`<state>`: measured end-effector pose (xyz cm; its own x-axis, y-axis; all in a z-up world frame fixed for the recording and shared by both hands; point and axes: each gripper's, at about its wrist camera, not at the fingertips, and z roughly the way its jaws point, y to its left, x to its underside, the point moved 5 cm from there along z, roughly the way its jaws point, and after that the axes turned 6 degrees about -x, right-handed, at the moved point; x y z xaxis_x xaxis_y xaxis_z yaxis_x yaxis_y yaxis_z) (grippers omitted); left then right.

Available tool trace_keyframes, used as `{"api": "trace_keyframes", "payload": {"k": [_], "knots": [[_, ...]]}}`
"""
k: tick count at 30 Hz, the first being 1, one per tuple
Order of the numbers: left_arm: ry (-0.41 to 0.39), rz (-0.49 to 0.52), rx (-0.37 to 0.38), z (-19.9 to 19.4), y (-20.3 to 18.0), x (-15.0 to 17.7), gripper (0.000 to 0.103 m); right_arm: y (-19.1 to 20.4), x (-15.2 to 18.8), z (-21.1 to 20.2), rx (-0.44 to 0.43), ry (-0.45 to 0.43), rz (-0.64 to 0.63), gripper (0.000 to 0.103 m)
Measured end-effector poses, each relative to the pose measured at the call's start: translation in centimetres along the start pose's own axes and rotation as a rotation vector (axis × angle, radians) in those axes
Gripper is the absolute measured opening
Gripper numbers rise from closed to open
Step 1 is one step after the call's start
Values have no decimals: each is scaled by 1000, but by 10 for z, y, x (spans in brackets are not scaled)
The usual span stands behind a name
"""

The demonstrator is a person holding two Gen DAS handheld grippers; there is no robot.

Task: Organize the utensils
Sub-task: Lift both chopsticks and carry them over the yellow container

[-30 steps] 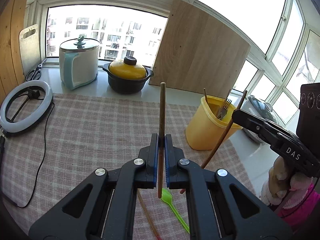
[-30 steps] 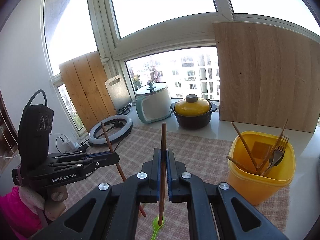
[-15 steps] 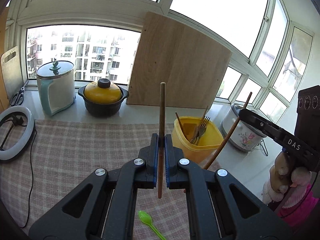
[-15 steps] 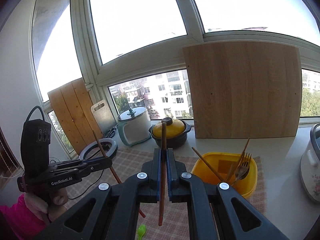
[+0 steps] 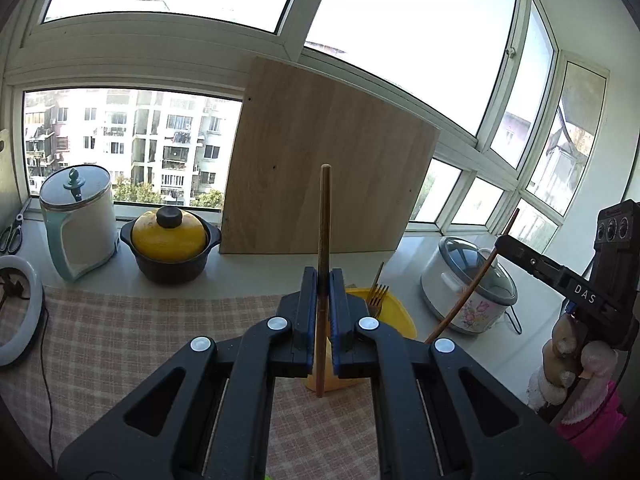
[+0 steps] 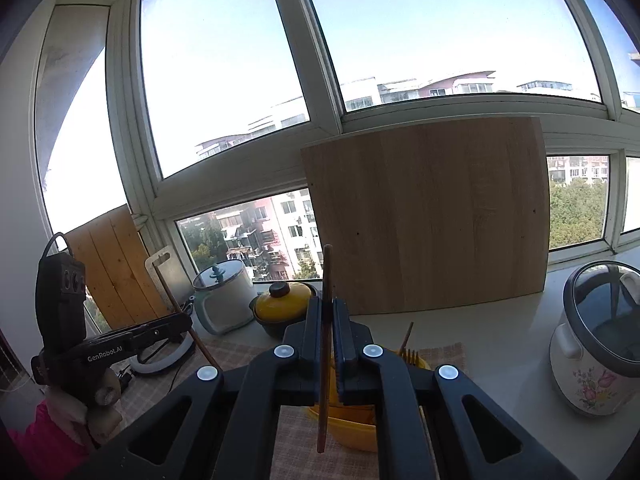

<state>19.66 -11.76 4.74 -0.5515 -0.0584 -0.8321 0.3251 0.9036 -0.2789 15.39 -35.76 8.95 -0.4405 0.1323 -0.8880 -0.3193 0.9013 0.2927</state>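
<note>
My left gripper (image 5: 322, 276) is shut on a brown wooden chopstick (image 5: 324, 216) held upright. My right gripper (image 6: 328, 306) is shut on a second brown chopstick (image 6: 327, 280), also upright. The yellow utensil bin (image 5: 394, 316) stands just behind and below my left jaws, with a fork (image 5: 376, 294) sticking out; it also shows below my right jaws (image 6: 352, 430). Each gripper appears in the other's view: the right one (image 5: 504, 242) at the right with its chopstick (image 5: 476, 280), the left one (image 6: 182, 320) at the left.
A large wooden board (image 5: 320, 184) leans on the window behind the bin. A yellow-lidded pot (image 5: 170, 240) and a white kettle (image 5: 78, 220) stand on the sill at left, a rice cooker (image 5: 468, 288) at right, a ring light (image 5: 20, 312) far left on the checked cloth (image 5: 120, 340).
Both grippers have risen and tilted upward with their chopsticks and moved closer over the yellow bin. The green spoon on the cloth has dropped out of view.
</note>
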Motion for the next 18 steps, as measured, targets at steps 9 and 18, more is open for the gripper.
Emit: {"api": "trace_keyframes", "payload": {"k": [9,18], "knots": [[-28,19,13,20,-13,-27,3,-27,-14,-4,63,-36,16,3],[-22,18,32,42,-22,-33,3,-45,-22,6,106,-50,29,3]]}}
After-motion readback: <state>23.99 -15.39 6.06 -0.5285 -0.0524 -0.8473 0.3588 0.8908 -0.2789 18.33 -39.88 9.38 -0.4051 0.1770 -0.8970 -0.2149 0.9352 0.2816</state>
